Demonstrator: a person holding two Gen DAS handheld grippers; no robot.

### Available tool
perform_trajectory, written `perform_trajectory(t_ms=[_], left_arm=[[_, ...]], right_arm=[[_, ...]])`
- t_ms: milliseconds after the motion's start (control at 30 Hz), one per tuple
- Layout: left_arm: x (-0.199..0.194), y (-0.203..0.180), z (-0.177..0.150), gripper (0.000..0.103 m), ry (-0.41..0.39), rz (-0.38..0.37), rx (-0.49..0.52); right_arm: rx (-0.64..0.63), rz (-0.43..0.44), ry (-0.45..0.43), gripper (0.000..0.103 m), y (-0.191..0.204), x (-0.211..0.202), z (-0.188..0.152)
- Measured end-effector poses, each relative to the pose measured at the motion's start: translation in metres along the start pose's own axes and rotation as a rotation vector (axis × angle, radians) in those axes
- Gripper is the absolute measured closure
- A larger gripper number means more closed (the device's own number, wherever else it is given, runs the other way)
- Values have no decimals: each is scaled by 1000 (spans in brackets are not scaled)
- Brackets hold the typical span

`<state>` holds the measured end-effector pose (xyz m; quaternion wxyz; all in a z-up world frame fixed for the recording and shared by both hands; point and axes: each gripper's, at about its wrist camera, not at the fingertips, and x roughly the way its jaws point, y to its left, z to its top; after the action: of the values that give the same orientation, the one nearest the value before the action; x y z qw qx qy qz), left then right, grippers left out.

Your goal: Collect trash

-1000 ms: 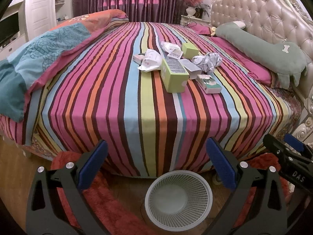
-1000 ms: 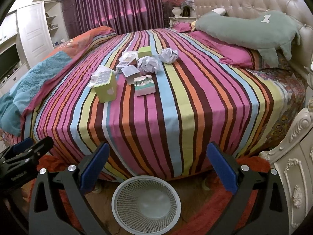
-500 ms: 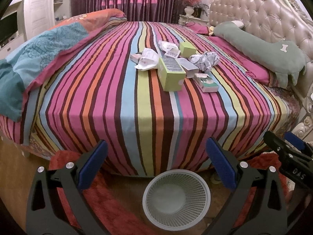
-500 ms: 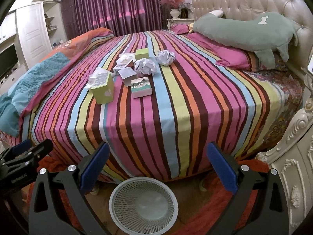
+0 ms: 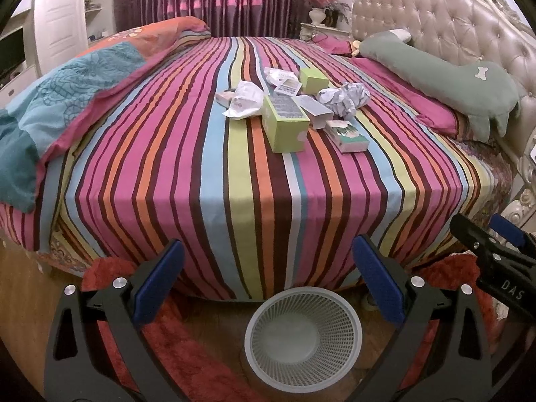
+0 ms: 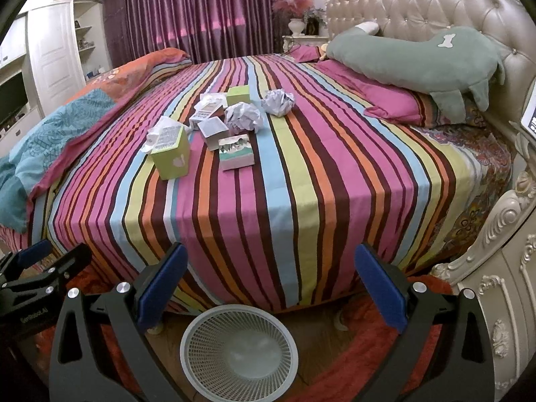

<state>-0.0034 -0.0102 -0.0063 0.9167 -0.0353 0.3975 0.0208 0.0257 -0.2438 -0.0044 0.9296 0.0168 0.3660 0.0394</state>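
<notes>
Both grippers spread wide, holding nothing: left gripper (image 5: 268,283) and right gripper (image 6: 269,283), side by side off the bed's foot edge, above the white mesh basket (image 6: 239,349) on the floor by that edge. Basket apparently empty.

Trash clustered mid-bed (image 5: 214,174), well apart from the grippers: big green box (image 5: 284,124) and patterned flat box (image 6: 235,152) nearest the foot edge, small white box (image 6: 214,130) behind, two crumpled paper balls (image 6: 244,117) (image 6: 278,101), small green box (image 6: 238,95) and wrappers toward the far side.

Risks, as judged: long reach over soft bedding, so fingers may snag the striped sheet w/ the item; paper balls may squash and slip; tightly packed pile, so neighbours may get knocked; drop may miss the basket.
</notes>
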Motion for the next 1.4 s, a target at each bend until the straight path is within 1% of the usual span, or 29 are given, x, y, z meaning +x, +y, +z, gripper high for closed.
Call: perform_trajectory(t_ms=[333, 700, 1133, 1400], left_arm=[[-3, -4, -1, 6, -11, 14, 13], [0, 1, -2, 6, 9, 13, 4], [15, 4, -8, 6, 62, 17, -14], [25, 4, -11, 6, 95, 19, -18]], right_arm=[[-4, 12, 3, 8, 2, 1, -1], [10, 20, 27, 8, 0, 5, -3], [18, 34, 76, 8, -3, 17, -8], [-3, 43, 91, 8, 0, 21, -11]])
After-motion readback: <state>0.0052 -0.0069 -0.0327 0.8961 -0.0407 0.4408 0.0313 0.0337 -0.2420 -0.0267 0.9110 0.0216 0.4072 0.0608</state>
